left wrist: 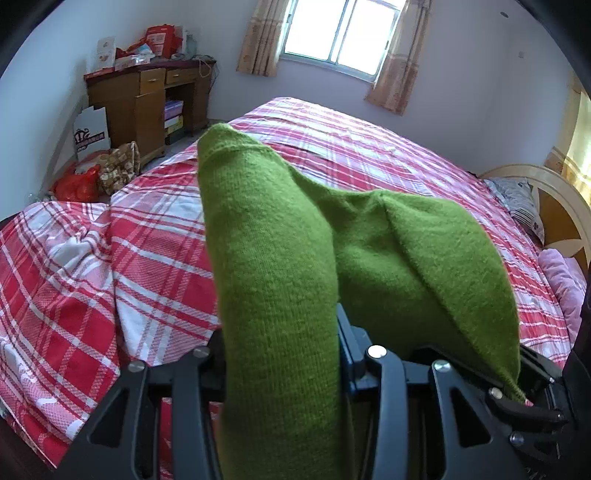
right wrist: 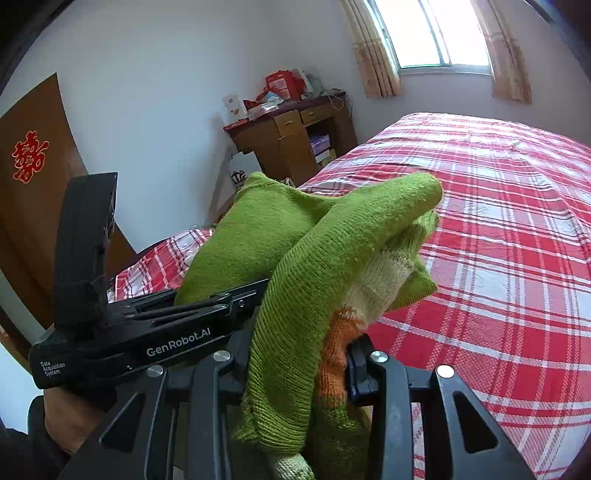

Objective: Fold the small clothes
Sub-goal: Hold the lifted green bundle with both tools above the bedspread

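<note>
Green knit fills the near field of both my wrist views: a small green sweater point(left wrist: 280, 258) is bunched between the fingers of my left gripper point(left wrist: 284, 354), draped back over them toward the lens, so the fingertips are buried in wool. From the way the fabric is pinched between the black linkages, I read that gripper as clamped on the sweater.

On my right wrist view the same sweater point(right wrist: 295, 280) is gathered in the right gripper point(right wrist: 295, 362), with its cream and orange striped band squeezed against the blue pad at about 3 o'clock of the bundle. Those fingers are closed on the knit too. One sleeve arches up toward 1 o'clock.

At 9 o'clock in the right view I see the left gripper point(right wrist: 236, 299) from the side, reaching into the sweater, and a hand point(right wrist: 70, 417) holding its handle at 8 o'clock.

Between the two grippers the garment is held up above the bed, whose red plaid sheet point(left wrist: 155, 236) spreads beneath. Beyond it, a wooden desk point(left wrist: 147, 99) piled with red boxes stands at 11 o'clock, a curtained window point(left wrist: 340, 33) at 12 o'clock, and a door point(right wrist: 33, 199) with a red paper cutout at 9 o'clock.
</note>
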{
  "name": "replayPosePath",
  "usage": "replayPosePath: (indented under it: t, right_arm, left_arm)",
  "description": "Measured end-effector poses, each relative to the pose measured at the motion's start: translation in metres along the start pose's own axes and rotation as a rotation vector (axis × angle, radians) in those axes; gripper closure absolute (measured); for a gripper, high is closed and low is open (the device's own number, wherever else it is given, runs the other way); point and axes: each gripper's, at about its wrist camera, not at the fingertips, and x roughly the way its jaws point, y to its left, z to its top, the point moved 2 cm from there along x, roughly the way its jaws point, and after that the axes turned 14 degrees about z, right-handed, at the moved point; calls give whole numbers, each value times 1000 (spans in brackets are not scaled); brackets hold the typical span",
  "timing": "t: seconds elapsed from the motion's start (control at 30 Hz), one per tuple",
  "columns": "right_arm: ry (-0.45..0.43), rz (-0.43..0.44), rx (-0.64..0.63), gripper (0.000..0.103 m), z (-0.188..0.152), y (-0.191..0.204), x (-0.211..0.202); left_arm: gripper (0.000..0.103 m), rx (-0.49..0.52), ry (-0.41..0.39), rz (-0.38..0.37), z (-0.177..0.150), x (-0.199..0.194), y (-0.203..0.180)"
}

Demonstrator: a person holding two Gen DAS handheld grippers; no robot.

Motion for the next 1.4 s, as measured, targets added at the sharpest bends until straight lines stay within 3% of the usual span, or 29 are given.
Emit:
replayPosePath:
  t: [0.77, 1.4]
  right_arm:
    - [8, 41, -69, 66, 32, 18, 46]
    - [-24, 115, -133, 66, 78, 7, 126]
  left_arm:
    - [59, -51, -45, 69, 32, 12, 40]
    - [60, -73, -81, 169, 81, 62, 81]
